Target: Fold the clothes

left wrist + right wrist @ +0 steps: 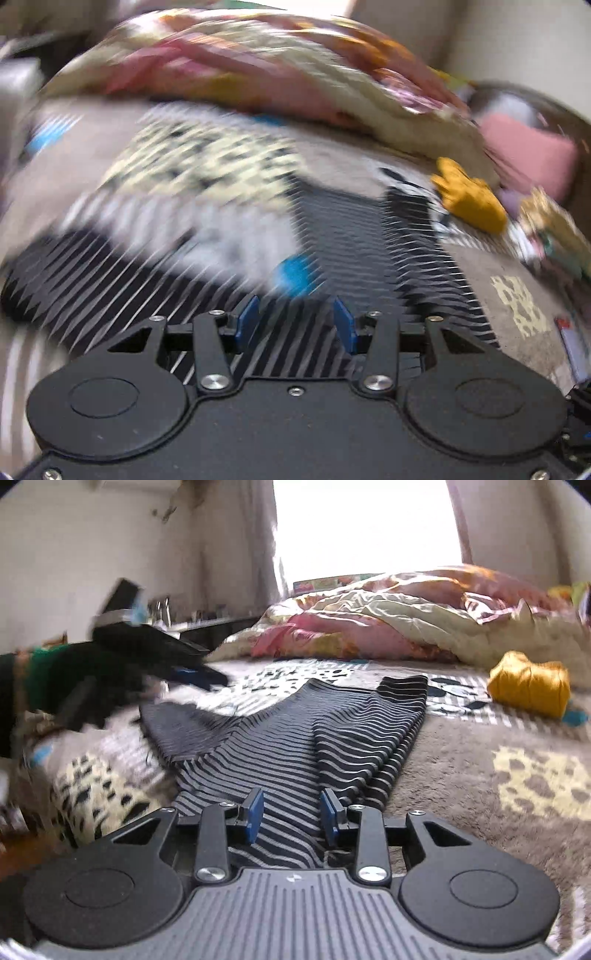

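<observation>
Two claws gape empty: your left claw (295, 321) and right claw (291, 814) hover over the striped garment (295, 738) spread on the bed (461, 775). Fold barely begun; next, pinch an edge.

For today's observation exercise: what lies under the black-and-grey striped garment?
The black-and-grey striped garment lies on a grey plush blanket with cream spotted patches, visible around its edges. Whatever is directly beneath the fabric is covered. Both tools, left and right, are open above it.
</observation>
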Demonstrator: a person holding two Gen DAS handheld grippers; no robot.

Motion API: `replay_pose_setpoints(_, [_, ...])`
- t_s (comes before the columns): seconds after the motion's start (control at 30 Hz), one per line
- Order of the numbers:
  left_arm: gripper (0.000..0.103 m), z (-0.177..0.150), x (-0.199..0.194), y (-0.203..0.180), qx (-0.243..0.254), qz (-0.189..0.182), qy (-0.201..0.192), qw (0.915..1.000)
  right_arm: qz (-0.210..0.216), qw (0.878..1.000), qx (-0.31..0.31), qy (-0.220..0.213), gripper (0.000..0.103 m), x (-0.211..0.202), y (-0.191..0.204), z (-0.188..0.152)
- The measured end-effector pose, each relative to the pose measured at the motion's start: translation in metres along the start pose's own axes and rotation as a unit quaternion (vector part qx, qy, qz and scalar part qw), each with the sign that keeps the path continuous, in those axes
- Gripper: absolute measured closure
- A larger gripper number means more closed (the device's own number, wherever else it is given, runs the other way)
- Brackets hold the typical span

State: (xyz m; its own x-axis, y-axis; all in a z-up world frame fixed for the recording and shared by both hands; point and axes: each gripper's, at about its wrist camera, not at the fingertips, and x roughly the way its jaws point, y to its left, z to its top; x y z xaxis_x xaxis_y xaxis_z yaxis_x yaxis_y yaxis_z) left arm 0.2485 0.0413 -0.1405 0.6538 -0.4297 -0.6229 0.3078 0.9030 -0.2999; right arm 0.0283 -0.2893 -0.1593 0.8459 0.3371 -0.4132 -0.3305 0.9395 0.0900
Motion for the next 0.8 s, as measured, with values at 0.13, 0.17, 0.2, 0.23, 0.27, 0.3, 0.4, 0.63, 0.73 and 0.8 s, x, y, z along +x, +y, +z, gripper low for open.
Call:
replay_pose_setpoints(0.13, [0.059, -0.043, -0.027, 0.048, -0.100, 0.003, -0.004, 0.9950, -0.016, 0.998, -0.056, 0.027, 0.068, 0.017, 0.037, 0.012])
replay_pose_setpoints(0.17, [0.059, -0.050, -0.030, 0.057, -0.123, 0.001, -0.007, 0.9924, -0.020, 0.997, -0.073, 0.034, 0.067, 0.022, 0.048, 0.016])
replay_pose_setpoints(0.2, [0.059, -0.058, -0.033, 0.066, -0.146, 0.000, -0.010, 0.9893, -0.023, 0.995, -0.090, 0.041, 0.065, 0.028, 0.060, 0.019])
replay_pose_setpoints(0.23, [0.059, -0.064, -0.034, 0.075, -0.171, -0.004, -0.016, 0.9851, -0.026, 0.993, -0.110, 0.046, 0.063, 0.035, 0.073, 0.022])
replay_pose_setpoints(0.27, [0.059, -0.067, -0.034, 0.080, -0.192, -0.012, -0.022, 0.9810, -0.029, 0.990, -0.130, 0.051, 0.060, 0.042, 0.086, 0.025])
replay_pose_setpoints(0.3, [0.059, -0.071, -0.034, 0.085, -0.213, -0.020, -0.027, 0.9764, -0.033, 0.986, -0.151, 0.057, 0.057, 0.051, 0.099, 0.028])
replay_pose_setpoints(0.4, [0.059, -0.075, -0.033, 0.090, -0.248, -0.034, -0.041, 0.9673, -0.047, 0.974, -0.209, 0.074, 0.038, 0.080, 0.136, 0.034])
replay_pose_setpoints(0.63, [0.059, -0.046, -0.023, 0.065, -0.189, -0.065, -0.049, 0.9787, -0.085, 0.956, -0.258, 0.110, 0.036, 0.132, 0.168, 0.036])
replay_pose_setpoints(0.73, [0.059, -0.021, -0.007, 0.047, -0.146, -0.081, -0.045, 0.9849, -0.100, 0.954, -0.262, 0.111, 0.038, 0.144, 0.171, 0.034])
replay_pose_setpoints(0.8, [0.059, 0.000, 0.015, 0.033, -0.110, -0.069, -0.031, 0.9910, -0.110, 0.953, -0.260, 0.107, 0.039, 0.148, 0.171, 0.033])
